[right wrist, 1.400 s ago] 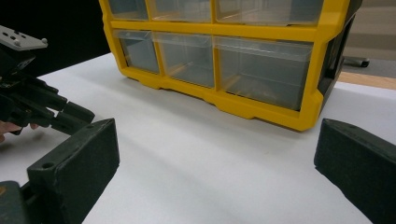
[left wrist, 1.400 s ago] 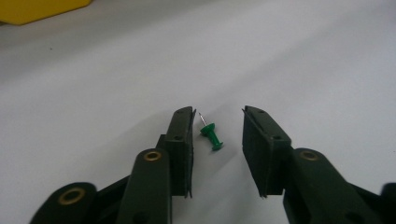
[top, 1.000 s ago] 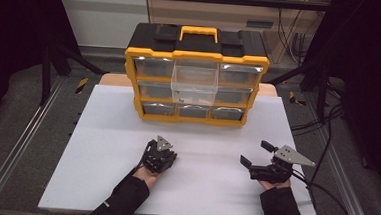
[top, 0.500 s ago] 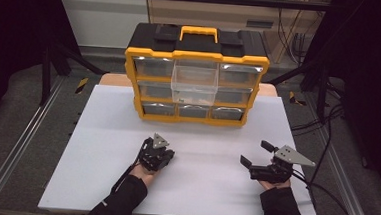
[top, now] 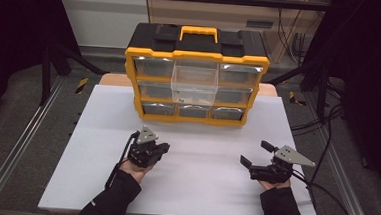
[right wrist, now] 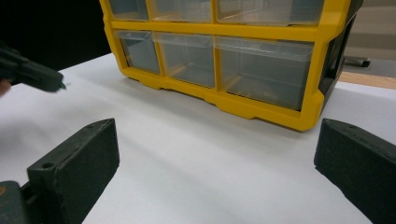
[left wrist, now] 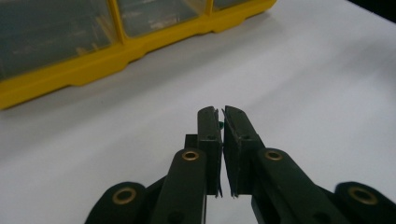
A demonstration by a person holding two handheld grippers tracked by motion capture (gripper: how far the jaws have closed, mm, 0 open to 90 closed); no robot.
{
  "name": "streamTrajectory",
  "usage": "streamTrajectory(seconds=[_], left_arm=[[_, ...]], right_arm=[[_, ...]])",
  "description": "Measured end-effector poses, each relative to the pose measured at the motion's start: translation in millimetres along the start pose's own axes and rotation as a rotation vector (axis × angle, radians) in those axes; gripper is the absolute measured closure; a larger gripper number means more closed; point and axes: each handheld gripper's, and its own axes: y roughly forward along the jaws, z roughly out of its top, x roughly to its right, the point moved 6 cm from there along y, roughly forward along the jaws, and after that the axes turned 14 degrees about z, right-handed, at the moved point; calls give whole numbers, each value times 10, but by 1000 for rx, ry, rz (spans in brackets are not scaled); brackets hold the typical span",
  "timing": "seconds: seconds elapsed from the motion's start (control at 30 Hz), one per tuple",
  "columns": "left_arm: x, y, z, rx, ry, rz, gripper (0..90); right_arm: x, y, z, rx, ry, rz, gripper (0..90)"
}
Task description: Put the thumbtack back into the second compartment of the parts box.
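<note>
Left tongs [top: 162, 148] pinched together on a small green bit [left wrist: 220, 125], barely visible between the tips and too small for me to identify; they hover over the desk [top: 199, 183] left of its middle, nearer the front edge. Right tongs [top: 256, 152] stand wide apart with nothing between them, near the front right corner. The yellow drawer organizer [top: 196, 73] sits at the back edge, its top-middle clear drawer [top: 195, 78] pulled out, well apart from both tongs.
</note>
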Motion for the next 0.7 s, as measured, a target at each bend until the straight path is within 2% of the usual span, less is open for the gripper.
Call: streamTrajectory(seconds=[0.27,0.43,0.7], left_arm=[[-97,-298,226,77,-23,-10,849],[-140,-393,305,93,-18,-6,849],[-208,-615,548,146,-12,-11,850]], right_arm=[[0,3,-2,-2,1,1,4],[0,2,-2,-1,1,-1,4],[0,2,-4,-2,1,-3,4]])
